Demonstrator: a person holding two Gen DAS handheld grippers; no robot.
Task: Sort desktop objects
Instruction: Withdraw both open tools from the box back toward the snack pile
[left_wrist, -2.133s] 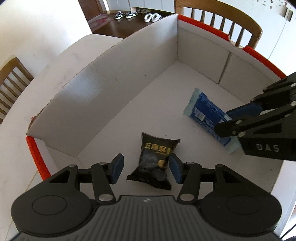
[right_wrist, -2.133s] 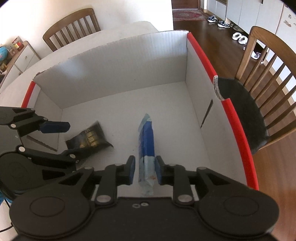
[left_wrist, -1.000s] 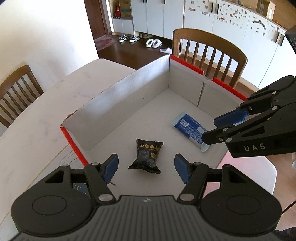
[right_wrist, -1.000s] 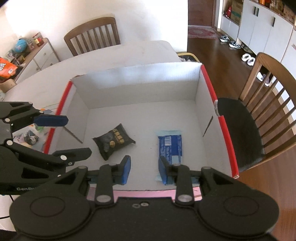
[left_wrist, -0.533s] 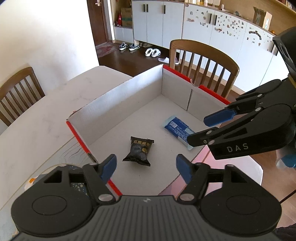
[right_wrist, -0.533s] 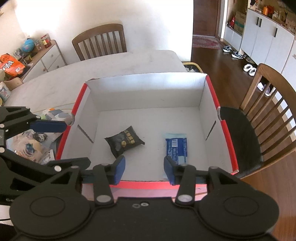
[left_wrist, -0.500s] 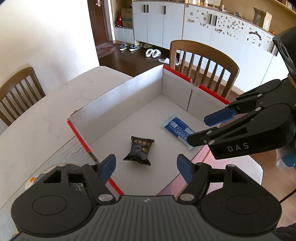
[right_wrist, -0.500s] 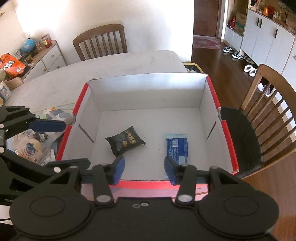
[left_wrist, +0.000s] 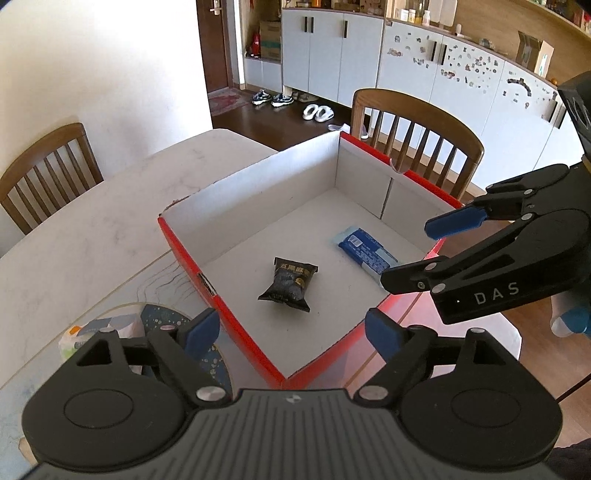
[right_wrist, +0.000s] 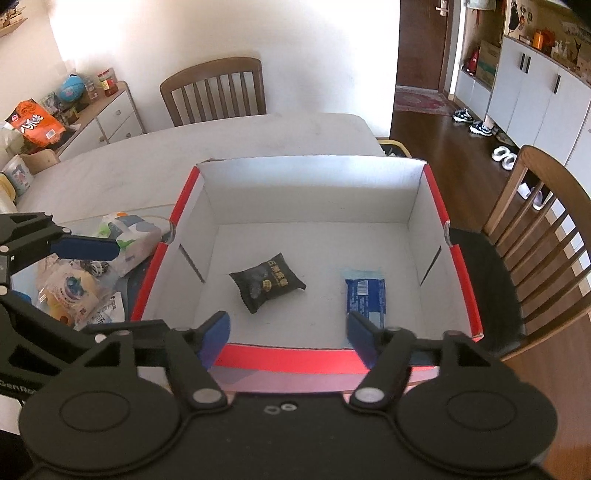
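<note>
A white cardboard box with red outer walls (left_wrist: 192, 269) (right_wrist: 288, 356) stands on the table. On its floor lie a black snack packet (left_wrist: 290, 284) (right_wrist: 267, 286) and, to its right, a blue wrapped packet (left_wrist: 364, 254) (right_wrist: 365, 295). My left gripper (left_wrist: 291, 332) hangs above the box's near corner, jaws opening, nothing between them. My right gripper (right_wrist: 288, 328) hovers over the near wall, jaws also opening and empty. Each gripper shows in the other's view: the right gripper (left_wrist: 417, 251) at the box's right side, the left gripper (right_wrist: 110, 288) at its left.
A pile of snack packets (right_wrist: 70, 288) and a tissue pack (right_wrist: 133, 236) lie left of the box on a patterned mat (left_wrist: 166, 317). Wooden chairs stand at the far side (right_wrist: 214, 88) and the right (right_wrist: 535, 229). The pale tabletop (left_wrist: 92, 229) stretches beyond.
Both grippers have drawn back and up out of the box and their jaws have widened. The black and blue packets, earlier between the fingers, now lie free on the box floor.
</note>
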